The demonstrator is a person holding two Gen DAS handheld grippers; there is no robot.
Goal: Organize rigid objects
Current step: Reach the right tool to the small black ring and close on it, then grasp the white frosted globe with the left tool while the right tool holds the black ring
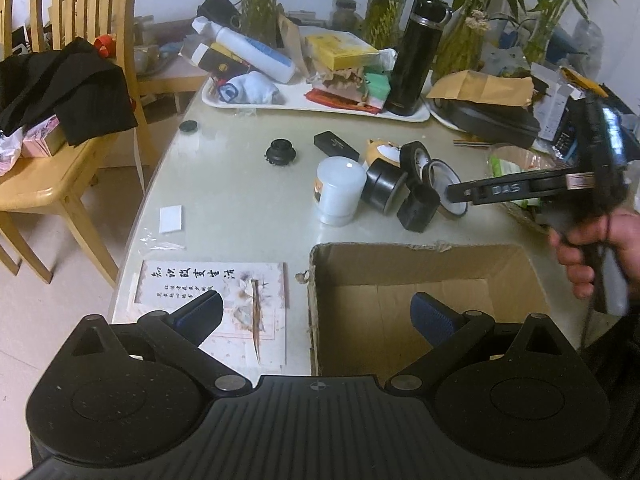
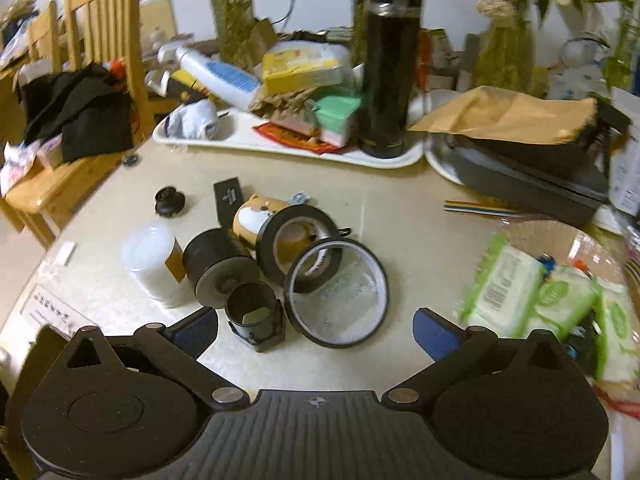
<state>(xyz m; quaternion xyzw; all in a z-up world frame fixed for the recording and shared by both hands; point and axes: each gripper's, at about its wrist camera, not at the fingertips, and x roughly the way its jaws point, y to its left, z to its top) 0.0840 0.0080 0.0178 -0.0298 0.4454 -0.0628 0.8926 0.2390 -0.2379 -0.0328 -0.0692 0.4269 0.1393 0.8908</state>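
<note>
An open cardboard box (image 1: 416, 304) sits on the pale table's near side. My left gripper (image 1: 317, 314) is open and empty over the box's left wall. Beyond the box is a cluster: a white jar (image 1: 340, 191) (image 2: 154, 266), a black cylinder (image 1: 385, 186) (image 2: 222, 270), black tape rolls (image 1: 416, 159) (image 2: 298, 254), a thin ring (image 2: 340, 292), a small black holder (image 1: 418, 209) (image 2: 256, 316), an orange cartoon container (image 2: 260, 216), a flat black case (image 1: 336, 145) and a black knob (image 1: 282, 153) (image 2: 170, 200). My right gripper (image 2: 315, 330) is open and empty just before the cluster; it shows from the side in the left wrist view (image 1: 460, 194).
A white tray (image 1: 312, 102) at the back holds a black thermos (image 1: 420, 56) (image 2: 388, 64), bottles, boxes and a sock. A dark case under a brown envelope (image 2: 520, 120) lies right. Wet-wipe packs (image 2: 536, 300) lie near right. A wooden chair (image 1: 60, 120) with black cloth stands left. A printed card (image 1: 216, 300) lies beside the box.
</note>
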